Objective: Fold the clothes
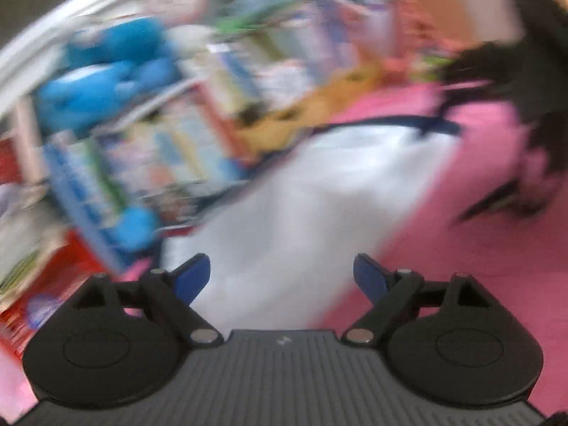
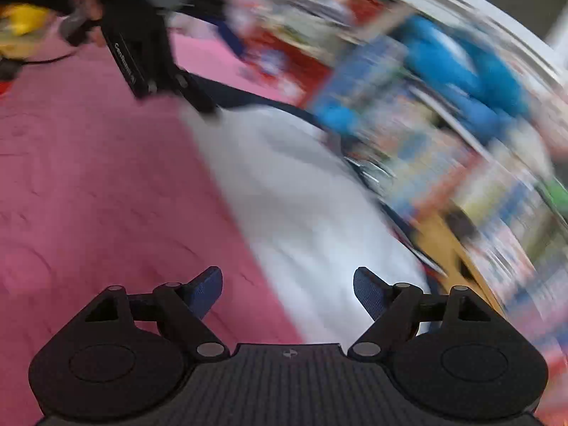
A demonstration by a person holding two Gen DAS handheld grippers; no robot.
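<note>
On the pink cover (image 1: 479, 248) lies the white cloth (image 1: 319, 191) with its dark blue edge (image 1: 390, 120) — that is the thing you have to fold. It lies flat, long and narrow, right beside the wall of toy boxes (image 1: 149, 163). Both pictures are smeared, so small things are hard to tell.

You are between grabs, I think. Your left gripper (image 1: 282, 277) hangs over the near end of the cloth, fingers spread wide, nothing in them. Your right gripper (image 2: 288, 293) hangs over the cloth's edge where white meets pink, fingers apart too, holding nothing.

Next, I think you need to come down on an edge or a corner with each gripper, pinch it, and bring it over to the other end. Slow down first — you can't aim well in a blur.

Watch the toy boxes; they touch or nearly touch one long side of the cloth, and the blue plush (image 2: 458, 67) sits up high on them. A black cable (image 2: 39, 58) lies far off on the pink cover, out of your way.
</note>
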